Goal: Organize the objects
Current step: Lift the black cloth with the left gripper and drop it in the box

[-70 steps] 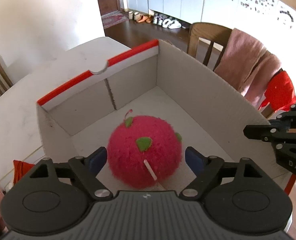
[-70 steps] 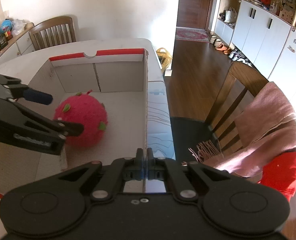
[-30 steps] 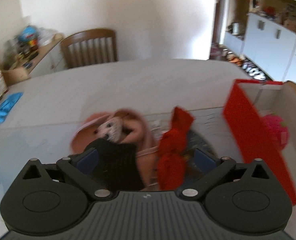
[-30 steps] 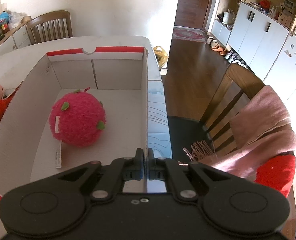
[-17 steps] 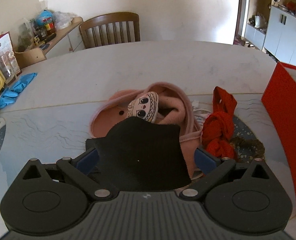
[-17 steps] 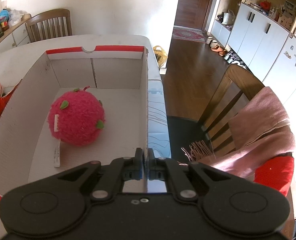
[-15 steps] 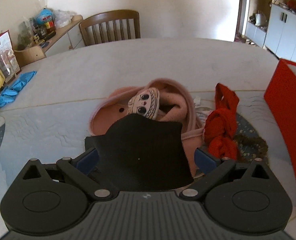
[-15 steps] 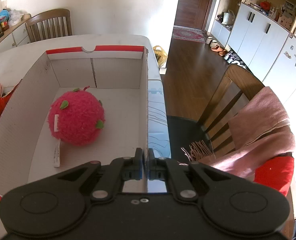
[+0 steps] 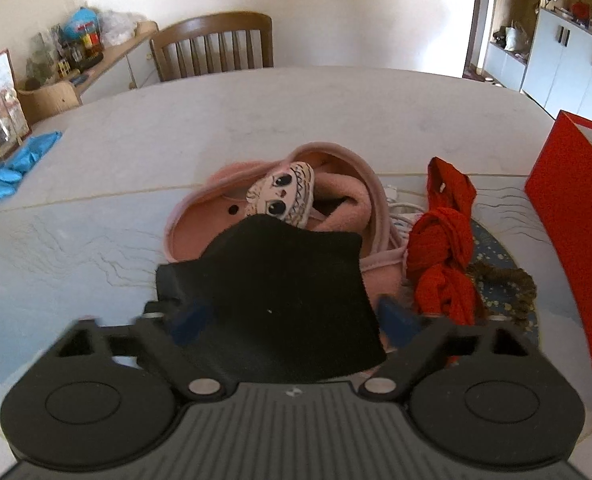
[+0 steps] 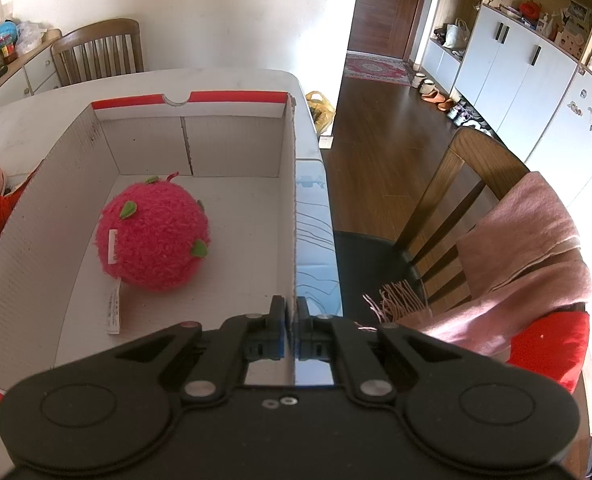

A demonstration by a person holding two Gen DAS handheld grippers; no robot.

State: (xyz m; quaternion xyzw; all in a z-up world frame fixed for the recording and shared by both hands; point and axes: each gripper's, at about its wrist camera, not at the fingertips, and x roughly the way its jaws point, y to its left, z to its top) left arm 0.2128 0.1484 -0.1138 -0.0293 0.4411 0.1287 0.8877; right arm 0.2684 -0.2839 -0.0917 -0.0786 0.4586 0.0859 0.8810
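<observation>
White cardboard makes the box (image 10: 72, 216), the biggest thing here. It sits on the table (image 9: 256, 120). One fluffy pink ball (image 10: 154, 236) lies inside it, at about 9 o'clock from the right gripper (image 10: 290, 334). That gripper is pinched tight on the box wall and holds the box steady.

Next to the box, at about 9 o'clock from it, is a small pile. In the left view I count one pink hat (image 9: 347, 204) with a doll face, one black cloth (image 9: 280, 292), one red scarf (image 9: 443, 252) and one brown string (image 9: 507, 284). White cord peeks out by the hat; I cannot count it.

The left gripper (image 9: 296, 318) is spread wide, with one finger on each side of the black cloth. The cloth is right in front, at 12 o'clock. The scarf is at 2 o'clock and the box edge at 3 o'clock.

I think the step now is picking the next thing for the box. The next move calls for closing on the black cloth, lifting only that, and carrying it over to the box at 3 o'clock.
</observation>
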